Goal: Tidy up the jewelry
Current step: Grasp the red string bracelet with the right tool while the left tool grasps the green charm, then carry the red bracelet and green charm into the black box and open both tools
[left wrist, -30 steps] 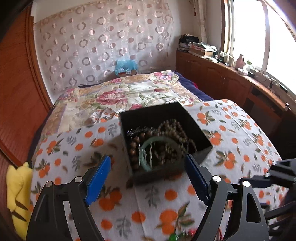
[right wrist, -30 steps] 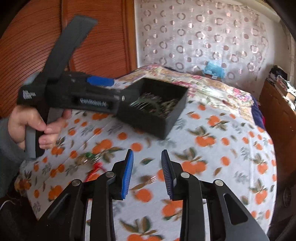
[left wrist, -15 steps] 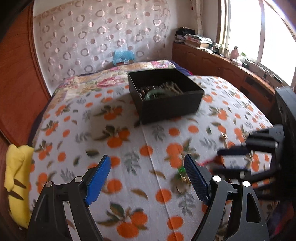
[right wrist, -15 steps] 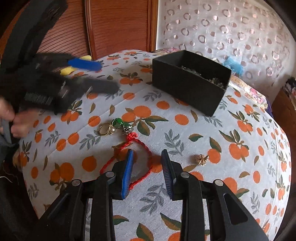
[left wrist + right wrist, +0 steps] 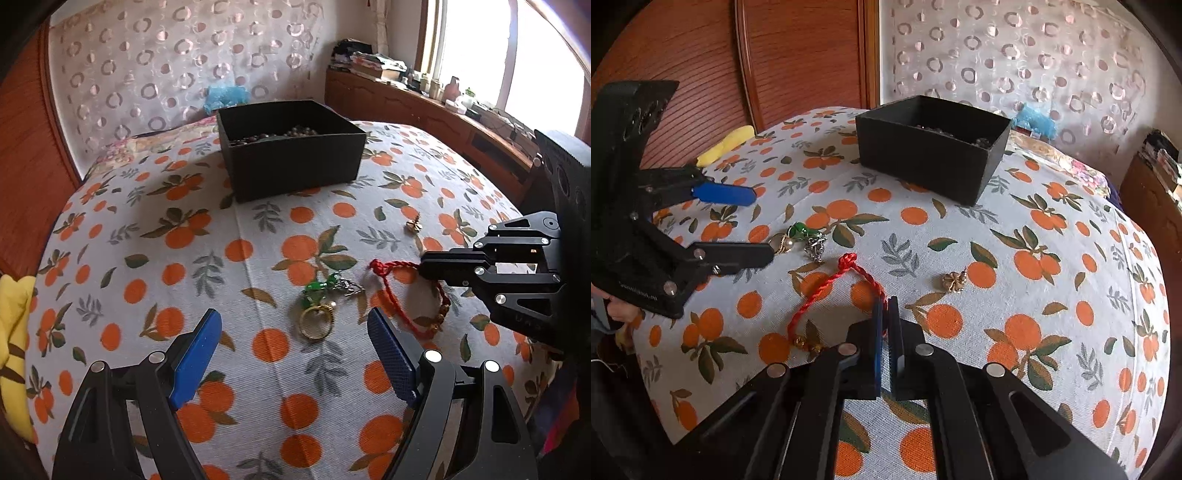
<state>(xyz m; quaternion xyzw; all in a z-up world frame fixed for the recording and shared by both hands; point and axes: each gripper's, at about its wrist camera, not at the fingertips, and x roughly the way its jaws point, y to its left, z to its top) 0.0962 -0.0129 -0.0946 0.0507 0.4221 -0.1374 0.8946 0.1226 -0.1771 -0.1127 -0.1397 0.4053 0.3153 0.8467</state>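
A black box point(image 5: 291, 162) point(image 5: 923, 155) with bead strings inside stands at the far side of the orange-print cloth point(image 5: 147, 258). Near me lie a gold ring point(image 5: 316, 325), a green-stone piece point(image 5: 317, 288) point(image 5: 799, 230) and a silver charm point(image 5: 347, 286) point(image 5: 815, 246). My left gripper point(image 5: 293, 316) point(image 5: 759, 225) hovers open just before the ring. My right gripper point(image 5: 885, 308) point(image 5: 424, 266) is shut on the red cord bracelet point(image 5: 820, 295) point(image 5: 391, 295), which lies on the cloth. A gold flower earring point(image 5: 953, 282) point(image 5: 413, 223) lies apart to the right.
A yellow plush toy point(image 5: 11, 332) point(image 5: 724, 146) lies at the cloth's left edge by the wooden wardrobe point(image 5: 794, 55). A wooden sideboard point(image 5: 424, 107) with clutter runs under the window on the right. A hand point(image 5: 617, 314) holds the left gripper.
My left gripper drew back from the box and sank toward the ring cluster. My right gripper came down and its jaws closed on the red cord.
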